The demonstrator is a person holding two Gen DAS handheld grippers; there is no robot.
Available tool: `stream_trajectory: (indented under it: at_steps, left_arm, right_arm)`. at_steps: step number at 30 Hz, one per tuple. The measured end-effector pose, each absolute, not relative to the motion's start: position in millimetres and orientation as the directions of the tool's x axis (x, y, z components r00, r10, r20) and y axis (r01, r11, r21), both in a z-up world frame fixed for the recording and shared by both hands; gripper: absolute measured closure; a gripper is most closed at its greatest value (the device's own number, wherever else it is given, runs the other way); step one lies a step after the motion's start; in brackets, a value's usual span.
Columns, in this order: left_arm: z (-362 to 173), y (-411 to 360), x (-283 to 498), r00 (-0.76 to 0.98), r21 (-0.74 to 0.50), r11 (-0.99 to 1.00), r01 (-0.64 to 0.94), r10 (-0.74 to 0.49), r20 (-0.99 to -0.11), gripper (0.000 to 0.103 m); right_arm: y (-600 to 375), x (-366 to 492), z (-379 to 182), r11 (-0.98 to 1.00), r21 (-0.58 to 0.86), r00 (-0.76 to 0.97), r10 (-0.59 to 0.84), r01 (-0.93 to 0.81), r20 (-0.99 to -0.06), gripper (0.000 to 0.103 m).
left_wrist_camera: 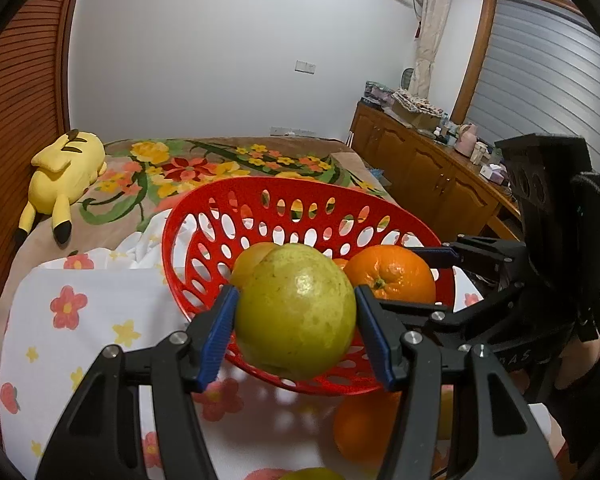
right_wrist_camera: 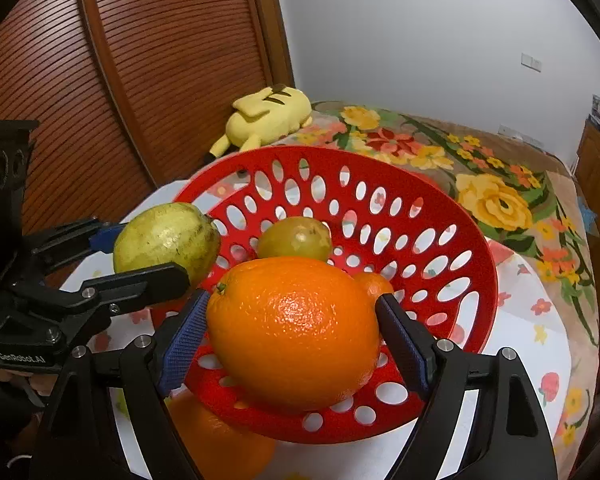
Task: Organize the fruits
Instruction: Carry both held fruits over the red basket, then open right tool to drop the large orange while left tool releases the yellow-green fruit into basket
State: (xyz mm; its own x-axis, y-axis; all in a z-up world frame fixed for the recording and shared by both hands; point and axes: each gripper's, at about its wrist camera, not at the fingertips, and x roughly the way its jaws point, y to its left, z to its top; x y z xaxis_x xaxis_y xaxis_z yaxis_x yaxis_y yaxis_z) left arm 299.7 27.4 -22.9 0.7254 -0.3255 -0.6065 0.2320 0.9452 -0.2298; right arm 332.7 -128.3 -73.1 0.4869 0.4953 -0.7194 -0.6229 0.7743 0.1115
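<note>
Left gripper [left_wrist_camera: 296, 316] is clamped on a green guava [left_wrist_camera: 294, 312] over the near rim of the red basket [left_wrist_camera: 220, 200]. Right gripper [right_wrist_camera: 292, 328], jaws wide, is clamped on a large orange [right_wrist_camera: 292, 332] above the same rim. Inside the basket lie a yellowish fruit [right_wrist_camera: 296, 238] and a smaller orange [right_wrist_camera: 374, 282]; another orange [left_wrist_camera: 364, 428] sits on the floral cloth [left_wrist_camera: 80, 320] beneath. Both grippers tilt downward.

Basket [right_wrist_camera: 472, 264] far half open; two fruits [right_wrist_camera: 296, 238] crowd its near side.
</note>
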Motion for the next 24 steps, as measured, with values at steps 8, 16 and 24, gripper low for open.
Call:
stream_trajectory:
  at_steps: [8, 16, 24]
  left_arm:
    - [-26, 26, 301, 0.722, -0.229, 0.946, 0.228, -0.322, -0.612, 0.045]
    - [-24, 22, 307, 0.719, -0.217, 0.949, 0.229, -0.316, -0.619, 0.045]
    - [-30, 17, 318, 0.697, -0.212, 0.95, 0.229, -0.312, -0.646, 0.045]
  right_arm:
    - [-143, 340, -61, 0.759, 0.235, 0.477, 0.585, -0.607, -0.656, 0.017]
    - [-156, 329, -24, 0.759, 0.225, 0.532, 0.604, -0.612, -0.593, 0.017]
    - [-167, 316, -25, 0.767, 0.22, 0.541, 0.596, -0.603, -0.594, 0.017]
